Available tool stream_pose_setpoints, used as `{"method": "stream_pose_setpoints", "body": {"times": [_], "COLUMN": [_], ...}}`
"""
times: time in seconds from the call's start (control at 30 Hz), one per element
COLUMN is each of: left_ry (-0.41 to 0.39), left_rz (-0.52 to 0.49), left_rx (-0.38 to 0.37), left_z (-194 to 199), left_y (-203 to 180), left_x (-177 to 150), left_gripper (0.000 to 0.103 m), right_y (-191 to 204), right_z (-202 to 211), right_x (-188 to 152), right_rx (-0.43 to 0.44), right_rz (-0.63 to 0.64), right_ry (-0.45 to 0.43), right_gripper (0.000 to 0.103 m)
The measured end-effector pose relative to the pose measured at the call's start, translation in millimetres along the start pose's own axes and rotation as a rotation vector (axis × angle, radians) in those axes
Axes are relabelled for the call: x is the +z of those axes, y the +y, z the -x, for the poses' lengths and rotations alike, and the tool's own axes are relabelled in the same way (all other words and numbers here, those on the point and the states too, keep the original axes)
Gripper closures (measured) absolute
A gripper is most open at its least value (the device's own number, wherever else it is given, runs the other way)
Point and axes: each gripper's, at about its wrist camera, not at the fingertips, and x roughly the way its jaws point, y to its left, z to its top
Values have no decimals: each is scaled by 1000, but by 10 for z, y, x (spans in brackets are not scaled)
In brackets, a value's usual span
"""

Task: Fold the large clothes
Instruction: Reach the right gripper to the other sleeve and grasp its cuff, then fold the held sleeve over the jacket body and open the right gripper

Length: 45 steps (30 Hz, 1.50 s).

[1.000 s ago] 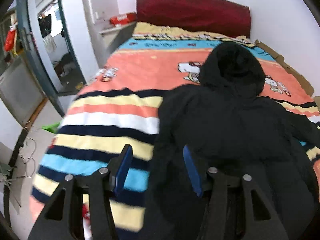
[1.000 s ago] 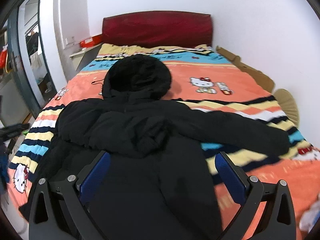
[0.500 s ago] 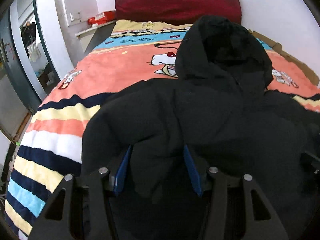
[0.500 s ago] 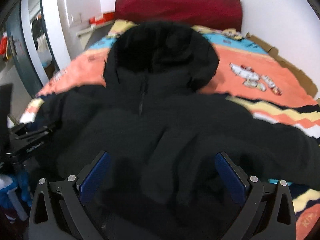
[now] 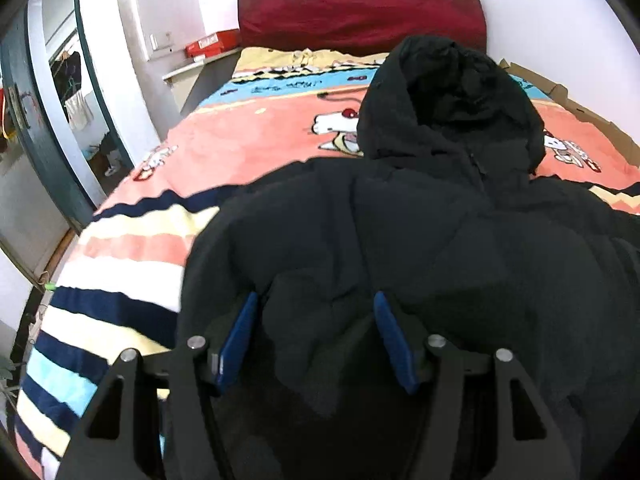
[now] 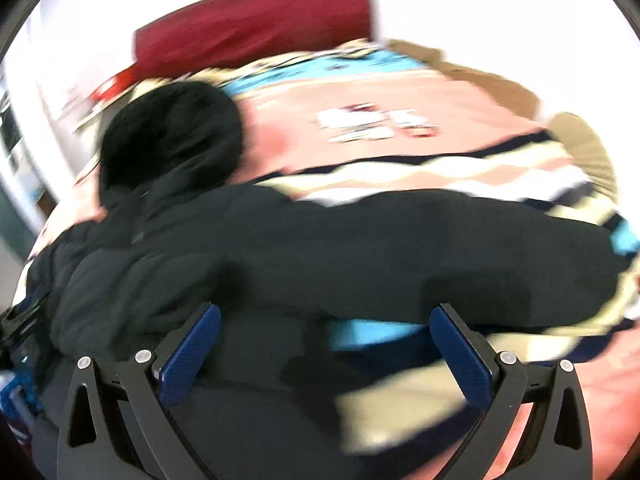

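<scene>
A large black hooded puffer jacket (image 5: 420, 240) lies on the striped cartoon blanket, hood (image 5: 448, 96) toward the headboard. My left gripper (image 5: 314, 340) sits low over the jacket's left side; a thick fold of black fabric fills the gap between its half-closed blue pads (image 5: 238, 340). In the blurred right wrist view the jacket (image 6: 280, 248) spreads out with its right sleeve (image 6: 500, 252) stretched to the right. My right gripper (image 6: 324, 344) is wide open and empty just above the jacket, near where the sleeve meets the body.
The bed's blanket (image 5: 132, 264) has orange, cream, navy and blue stripes. A dark red headboard (image 5: 360, 12) stands at the far wall. A ledge with a red box (image 5: 212, 42) and a doorway (image 5: 80, 92) are on the left. Cardboard (image 5: 580, 104) lines the right edge.
My left gripper stays on the jacket's left side with fabric between its pads. My right gripper has swung to the right, from over the jacket's chest toward the right sleeve, still wide open.
</scene>
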Motion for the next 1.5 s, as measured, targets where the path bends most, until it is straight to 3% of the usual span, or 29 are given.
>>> {"method": "stream_pose_setpoints", "body": {"times": [0.2, 0.3, 0.5, 0.7, 0.8, 0.87, 0.93, 1.03, 1.27, 1.5], "left_ry": [-9, -8, 9, 34, 43, 49, 51, 45, 11, -37], "left_rz": [44, 60, 42, 48, 47, 48, 53, 66, 86, 112], "left_rx": [-43, -62, -98, -119, -119, -115, -114, -116, -131, -134], "left_z": [247, 309, 392, 427, 435, 442, 455, 510, 776, 1151], "left_y": [12, -15, -111, -101, -85, -66, -45, 2, 178, 412], "left_x": [-2, -5, -85, -164, -209, -237, -250, -264, -291, -302], "left_gripper": [44, 44, 44, 44, 44, 44, 44, 44, 44, 44], "right_y": [-1362, -1884, -2630, -3060, -3060, -3041, -3004, -2840, -2409, -1612], "right_z": [-10, -83, -331, -690, -832, -879, -878, -781, -280, 416], "right_x": [150, 198, 216, 119, 97, 105, 123, 211, 487, 894], "right_rx": [-217, -278, -287, -196, -172, -157, -97, -117, -43, 71], "right_rz": [-169, -256, -400, -508, -501, -495, -499, -430, -332, -193], "right_ry": [-18, -20, 6, 60, 83, 95, 91, 72, -21, -127], "right_gripper": [0, 1, 1, 4, 5, 17, 59, 79, 88, 90]}}
